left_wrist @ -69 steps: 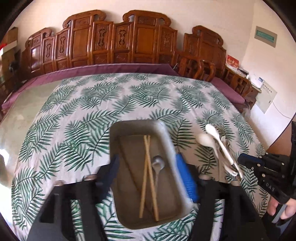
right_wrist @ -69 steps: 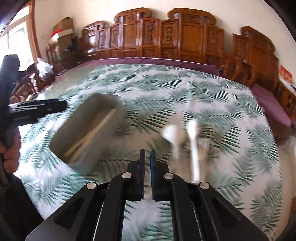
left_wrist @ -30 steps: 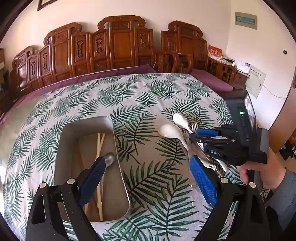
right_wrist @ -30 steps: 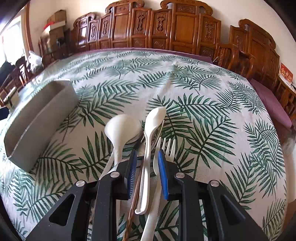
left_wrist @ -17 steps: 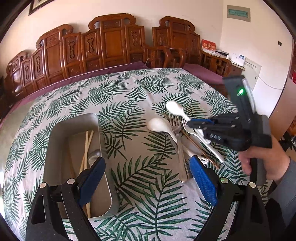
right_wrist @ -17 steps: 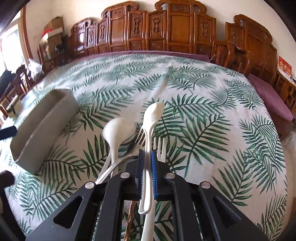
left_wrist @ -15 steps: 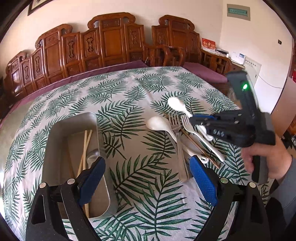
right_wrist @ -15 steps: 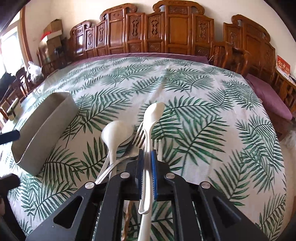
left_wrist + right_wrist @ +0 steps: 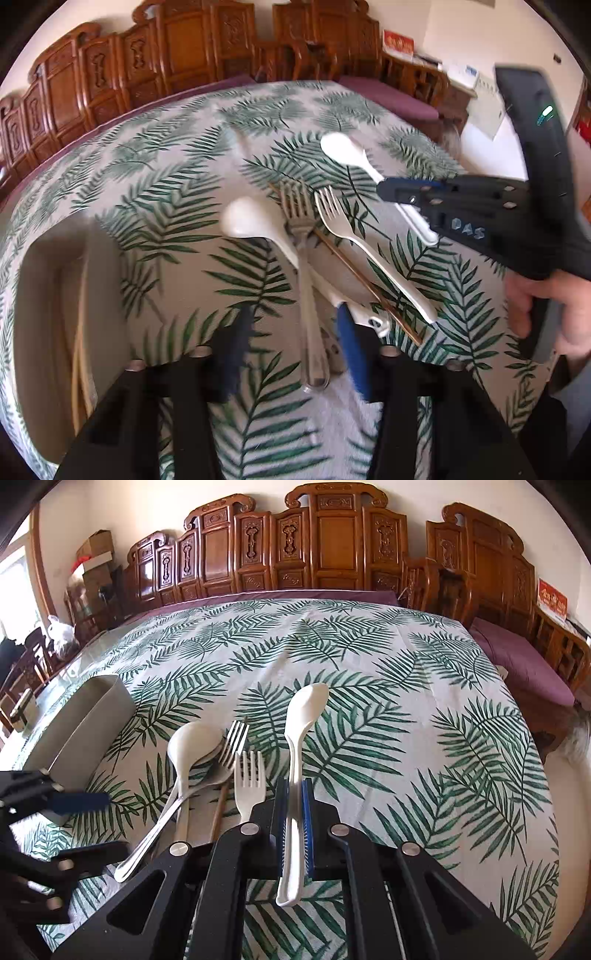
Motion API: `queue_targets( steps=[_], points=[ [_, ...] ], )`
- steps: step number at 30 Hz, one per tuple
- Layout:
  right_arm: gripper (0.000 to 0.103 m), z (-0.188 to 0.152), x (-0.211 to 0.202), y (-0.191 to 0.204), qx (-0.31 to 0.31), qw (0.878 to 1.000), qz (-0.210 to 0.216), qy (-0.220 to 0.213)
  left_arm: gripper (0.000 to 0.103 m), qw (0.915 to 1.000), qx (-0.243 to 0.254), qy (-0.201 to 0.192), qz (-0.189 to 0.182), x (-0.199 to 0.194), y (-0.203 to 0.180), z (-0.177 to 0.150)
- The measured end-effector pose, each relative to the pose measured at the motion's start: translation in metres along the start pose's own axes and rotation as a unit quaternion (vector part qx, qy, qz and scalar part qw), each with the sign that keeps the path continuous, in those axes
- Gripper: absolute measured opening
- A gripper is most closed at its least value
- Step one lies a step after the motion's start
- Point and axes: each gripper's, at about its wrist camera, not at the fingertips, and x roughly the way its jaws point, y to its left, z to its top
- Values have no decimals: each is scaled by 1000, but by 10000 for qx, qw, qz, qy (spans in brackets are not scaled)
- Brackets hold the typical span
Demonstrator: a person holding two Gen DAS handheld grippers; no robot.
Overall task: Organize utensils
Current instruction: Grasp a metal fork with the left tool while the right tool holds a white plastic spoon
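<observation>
1. My right tool point(image 9: 294, 805) is pinching a white spoon point(image 9: 302, 734) by its handle, the blue pads pressed against both sides. The bowl points away from me, clear of the cloth point(image 9: 388, 686); the handle end hangs out behind the pads.
2. From the left wrist view, the same spoon point(image 9: 341, 149) sits in the right tool point(image 9: 391, 184), raised above the other utensils.
3. My left tool point(image 9: 291, 347) is spread, with its fingers on either side of the metal fork's handle and not touching it. This view is blurred by motion.
4. The utensils on the bench lie in a loose pile: a metal fork point(image 9: 304, 258), a white fork point(image 9: 369, 251), a white ladle point(image 9: 255, 225) and a thin brown stick point(image 9: 347, 260) that runs under the forks.
5. In the right wrist view, a metal spoon point(image 9: 166, 808) also lies in the pile, crossing the ladle point(image 9: 188, 746) beside the white fork point(image 9: 249, 786).
6. The grey tray point(image 9: 51, 258) stands at the left, well apart from the pile. Chopsticks point(image 9: 79, 354) lie in it.
7. The bench carries a leaf-print cloth. Carved wooden chairs point(image 9: 332, 546) line the far edge.
</observation>
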Motion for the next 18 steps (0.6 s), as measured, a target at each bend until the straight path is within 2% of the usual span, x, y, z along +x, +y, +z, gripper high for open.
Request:
queue_targets(
  steps=[2, 7, 8, 18],
  points=[
    [9, -2, -1, -4, 49, 10000, 28, -1, 31, 9999, 77, 86, 27, 9, -5, 3],
    [9, -4, -3, -9, 123, 9999, 114, -7, 18, 9995, 199, 198, 160, 22, -11, 11],
    [9, -4, -3, -10, 136, 9998, 131, -6, 13, 9994, 223, 214, 138, 24, -12, 12],
    [9, -1, -9, -9, 182, 9993, 287, -121, 12, 9963, 624, 405, 430, 37, -21, 25]
  ],
)
